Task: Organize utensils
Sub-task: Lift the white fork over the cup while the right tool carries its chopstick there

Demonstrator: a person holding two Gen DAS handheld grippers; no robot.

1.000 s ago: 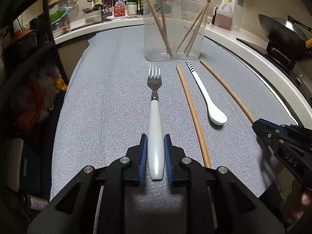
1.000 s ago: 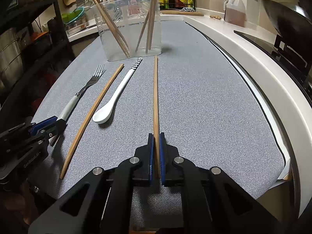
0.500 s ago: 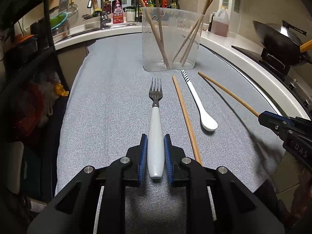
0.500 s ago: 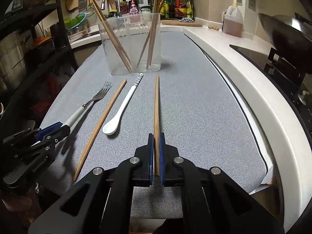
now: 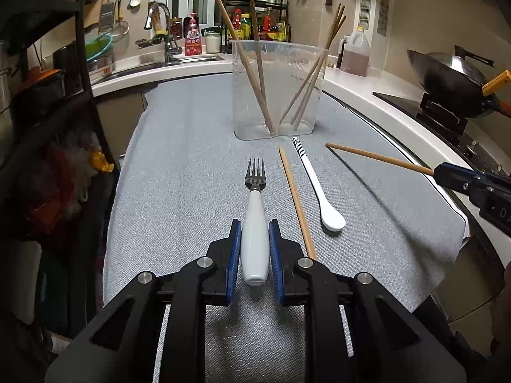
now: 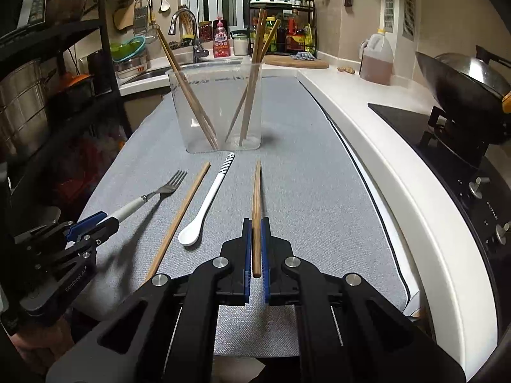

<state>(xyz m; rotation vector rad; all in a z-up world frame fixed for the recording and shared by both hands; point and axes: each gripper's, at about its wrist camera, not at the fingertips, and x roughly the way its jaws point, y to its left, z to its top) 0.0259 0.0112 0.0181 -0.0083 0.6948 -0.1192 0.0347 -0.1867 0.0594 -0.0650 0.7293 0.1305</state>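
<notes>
My left gripper (image 5: 254,234) is shut on the white handle of a fork (image 5: 255,210) and holds it raised above the grey mat, tines forward. My right gripper (image 6: 256,233) is shut on a wooden chopstick (image 6: 256,198), also raised, pointing at the clear plastic container (image 6: 217,108). The container (image 5: 278,89) holds several chopsticks standing upright. A second chopstick (image 5: 295,198) and a white spoon (image 5: 319,191) with a striped handle lie on the mat between the two grippers. The left gripper also shows in the right wrist view (image 6: 92,223), and the right one in the left wrist view (image 5: 447,172).
The grey mat (image 5: 191,175) covers the counter. A black shelf rack (image 5: 48,95) stands to the left. A sink with tap (image 5: 159,32) is at the back left. An oil jug (image 6: 377,57) and a wok on the stove (image 6: 463,86) are to the right.
Both grippers have lifted up and back from the mat, carrying the fork and the chopstick. The spoon and second chopstick have not moved.
</notes>
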